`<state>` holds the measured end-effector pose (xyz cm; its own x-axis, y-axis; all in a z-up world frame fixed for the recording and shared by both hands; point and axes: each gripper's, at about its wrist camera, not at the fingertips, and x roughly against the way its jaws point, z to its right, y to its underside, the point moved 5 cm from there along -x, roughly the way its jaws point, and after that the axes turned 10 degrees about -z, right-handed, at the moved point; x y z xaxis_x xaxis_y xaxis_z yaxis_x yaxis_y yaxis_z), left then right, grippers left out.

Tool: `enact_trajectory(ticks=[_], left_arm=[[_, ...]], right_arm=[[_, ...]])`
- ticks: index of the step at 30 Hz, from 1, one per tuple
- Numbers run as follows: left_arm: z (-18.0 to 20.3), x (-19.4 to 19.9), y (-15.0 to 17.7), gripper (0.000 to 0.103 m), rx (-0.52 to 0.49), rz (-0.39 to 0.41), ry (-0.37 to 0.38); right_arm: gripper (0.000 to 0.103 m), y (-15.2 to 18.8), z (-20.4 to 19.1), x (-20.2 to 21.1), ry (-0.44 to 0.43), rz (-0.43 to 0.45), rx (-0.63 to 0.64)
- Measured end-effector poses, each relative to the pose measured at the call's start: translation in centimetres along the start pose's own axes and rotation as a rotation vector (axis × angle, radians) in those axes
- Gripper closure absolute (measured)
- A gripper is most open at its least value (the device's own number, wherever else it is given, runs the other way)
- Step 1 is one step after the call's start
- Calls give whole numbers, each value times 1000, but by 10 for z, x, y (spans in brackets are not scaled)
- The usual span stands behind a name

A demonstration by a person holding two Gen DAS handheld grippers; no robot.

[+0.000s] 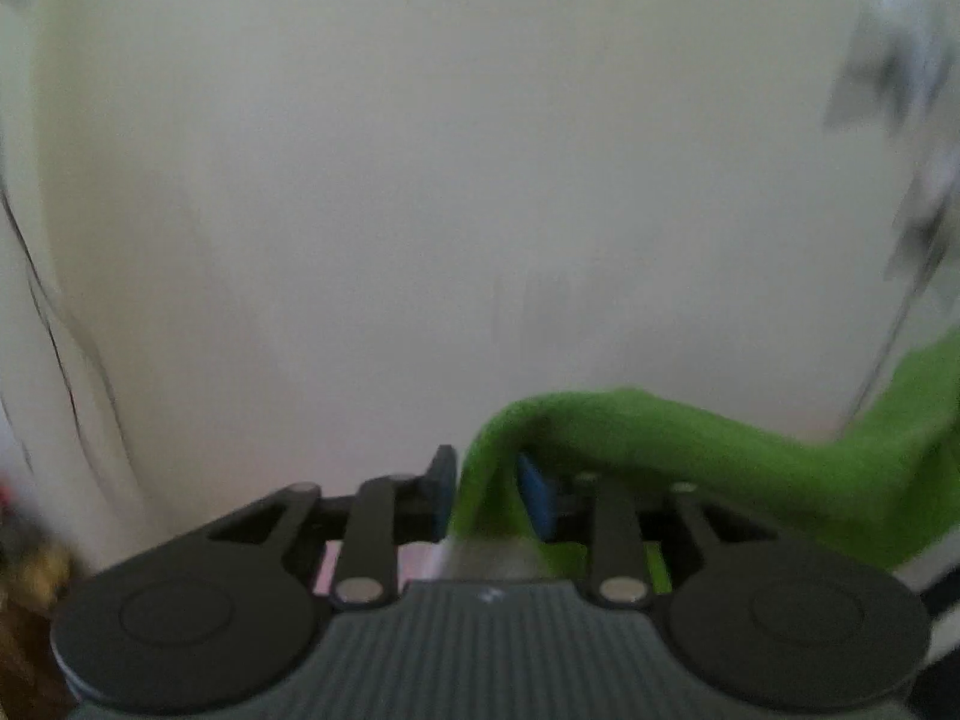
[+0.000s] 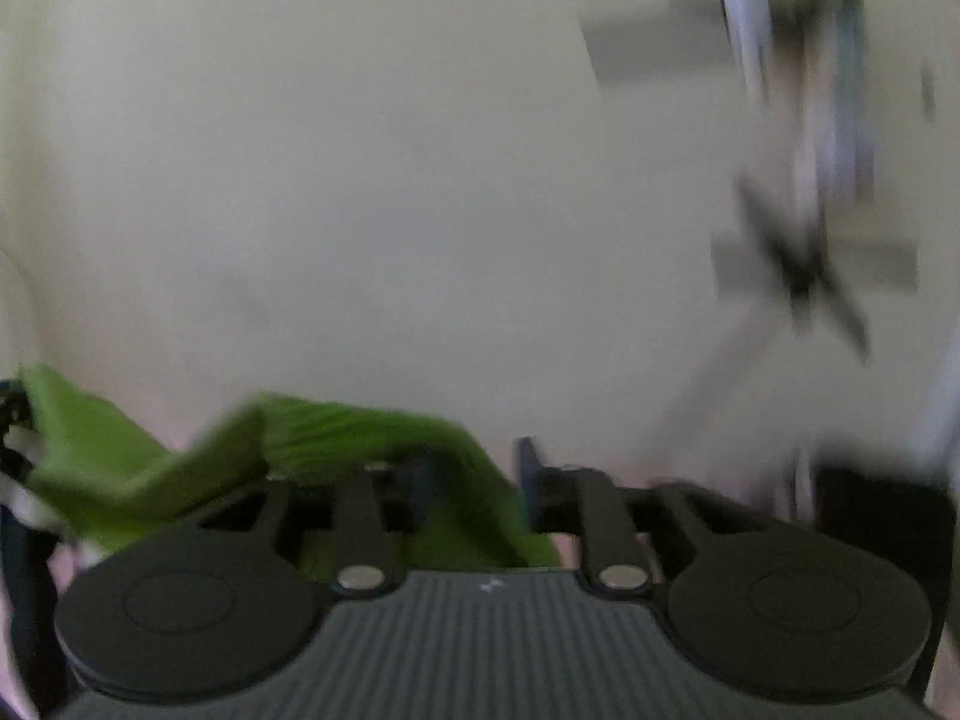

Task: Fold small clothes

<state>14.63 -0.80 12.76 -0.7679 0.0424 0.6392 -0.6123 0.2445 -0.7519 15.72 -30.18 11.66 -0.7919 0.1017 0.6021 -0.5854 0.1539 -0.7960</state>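
Observation:
A small bright green garment (image 1: 690, 450) hangs between my two grippers, lifted in the air in front of a pale wall. My left gripper (image 1: 483, 483) is shut on one end of it; the cloth drapes over the right blue pad (image 1: 537, 495) and runs off to the right. In the right wrist view the same green garment (image 2: 336, 438) runs in from the left, and my right gripper (image 2: 480, 474) is shut on its other end. Both views are blurred by motion.
A pale wall (image 1: 420, 180) fills both views. A blurred dark stand or fixture (image 2: 798, 264) shows at the right of the right wrist view, and a dark object (image 2: 882, 516) below it. Blurred clutter (image 1: 24, 546) sits at the left edge.

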Motion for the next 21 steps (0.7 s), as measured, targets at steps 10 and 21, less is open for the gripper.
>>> enact_trajectory(ticks=[10,21], left_arm=[[-10,-46,142,43,-89,-236,161],[-14,19,154,44,22,-129,262]], right_arm=[[28,168,83,-7,-172,-128,-135],[78,107,128,-21,390,79,-98]])
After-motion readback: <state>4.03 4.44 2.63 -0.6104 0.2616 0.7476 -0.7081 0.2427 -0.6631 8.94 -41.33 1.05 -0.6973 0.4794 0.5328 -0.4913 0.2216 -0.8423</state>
